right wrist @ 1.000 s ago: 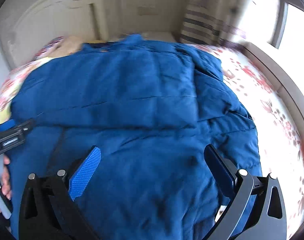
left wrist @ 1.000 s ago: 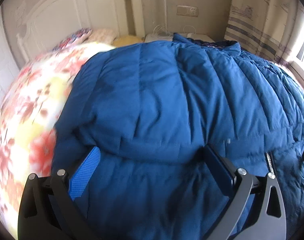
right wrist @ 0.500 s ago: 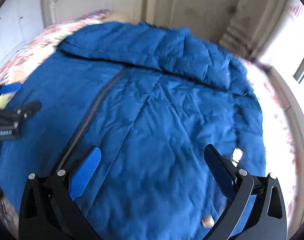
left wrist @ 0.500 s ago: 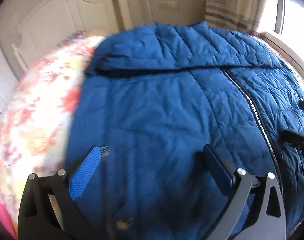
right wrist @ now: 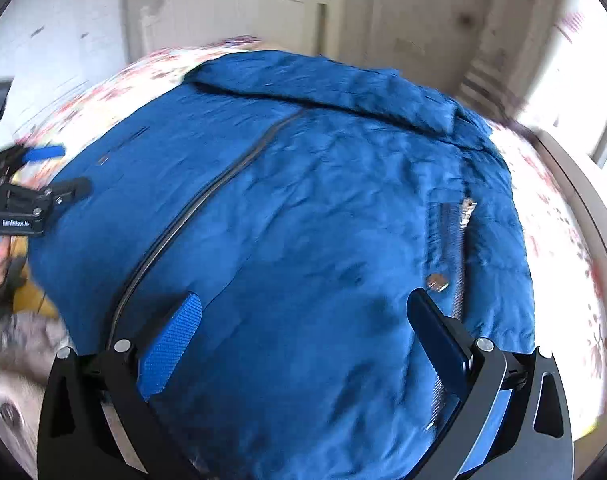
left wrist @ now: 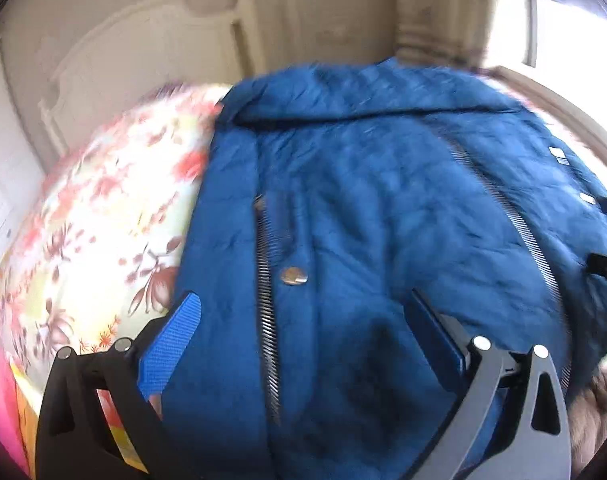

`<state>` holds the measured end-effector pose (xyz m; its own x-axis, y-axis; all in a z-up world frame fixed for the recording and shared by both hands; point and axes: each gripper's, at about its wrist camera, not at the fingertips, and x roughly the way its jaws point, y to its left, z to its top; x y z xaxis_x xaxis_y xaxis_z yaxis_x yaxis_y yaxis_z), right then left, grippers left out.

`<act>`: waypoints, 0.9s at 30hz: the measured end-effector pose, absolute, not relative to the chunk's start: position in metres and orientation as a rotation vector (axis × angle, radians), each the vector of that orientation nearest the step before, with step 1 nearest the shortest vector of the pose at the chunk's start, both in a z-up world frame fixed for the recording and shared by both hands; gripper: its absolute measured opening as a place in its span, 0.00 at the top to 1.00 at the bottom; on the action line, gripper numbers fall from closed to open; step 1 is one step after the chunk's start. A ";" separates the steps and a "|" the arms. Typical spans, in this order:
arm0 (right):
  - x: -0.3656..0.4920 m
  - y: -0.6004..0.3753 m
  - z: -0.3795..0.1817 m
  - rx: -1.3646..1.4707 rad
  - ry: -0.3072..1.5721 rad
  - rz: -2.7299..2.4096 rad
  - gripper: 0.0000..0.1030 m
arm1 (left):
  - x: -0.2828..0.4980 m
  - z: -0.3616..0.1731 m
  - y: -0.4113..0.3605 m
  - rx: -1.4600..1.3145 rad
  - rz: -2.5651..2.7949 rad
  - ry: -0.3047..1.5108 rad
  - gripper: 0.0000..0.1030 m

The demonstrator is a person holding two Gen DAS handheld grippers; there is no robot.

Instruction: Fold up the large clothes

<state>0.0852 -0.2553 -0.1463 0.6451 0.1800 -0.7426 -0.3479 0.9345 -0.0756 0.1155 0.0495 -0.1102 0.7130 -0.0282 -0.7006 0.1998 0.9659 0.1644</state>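
A large blue padded jacket (left wrist: 383, 208) lies spread front-up on the bed, its zip (left wrist: 515, 216) running down the middle and a pocket zip (left wrist: 265, 300) with a metal snap beside it. It fills the right wrist view too (right wrist: 303, 220). My left gripper (left wrist: 303, 312) is open and empty, low over the jacket's left hem. My right gripper (right wrist: 303, 312) is open and empty over the right hem, near a pocket zip (right wrist: 459, 264). The left gripper also shows at the left edge of the right wrist view (right wrist: 43, 172).
The bed has a floral sheet (left wrist: 103, 220) and a white headboard (left wrist: 143, 40) at the far end. A bright window (left wrist: 563, 20) and a curtain are at the right. Something brown and furry (right wrist: 19, 344) lies at the bed's near edge.
Both grippers have pulled back toward the jacket's hem. The jacket now lies front-up with the centre zip showing, where a folded panel covered it a second ago. Both grippers stay open.
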 end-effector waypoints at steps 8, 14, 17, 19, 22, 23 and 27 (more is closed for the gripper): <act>0.070 -0.282 -0.144 -0.219 0.771 0.253 0.04 | 0.081 -0.128 0.031 0.403 -0.126 0.714 0.02; 0.032 -0.361 -0.147 -0.064 0.736 0.059 0.04 | 0.054 -0.123 0.081 0.310 -0.041 0.691 0.02; 0.010 -0.386 -0.162 0.032 0.758 0.039 0.04 | 0.042 -0.130 0.103 0.228 -0.048 0.713 0.02; 0.001 -0.397 -0.174 0.094 0.785 0.052 0.04 | 0.034 -0.136 0.113 0.195 -0.056 0.729 0.02; 0.004 -0.401 -0.189 0.144 0.807 0.053 0.04 | 0.033 -0.151 0.123 0.155 -0.082 0.788 0.02; 0.006 -0.399 -0.192 0.157 0.811 0.062 0.04 | 0.035 -0.155 0.123 0.143 -0.090 0.800 0.02; 0.012 -0.384 -0.197 0.171 0.818 0.152 0.04 | 0.035 -0.159 0.127 0.120 -0.110 0.814 0.02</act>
<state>0.0123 -0.3844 -0.1969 0.6742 0.1998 -0.7110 -0.0684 0.9755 0.2093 0.0353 0.1265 -0.1588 0.6820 -0.0514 -0.7296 0.1439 0.9875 0.0650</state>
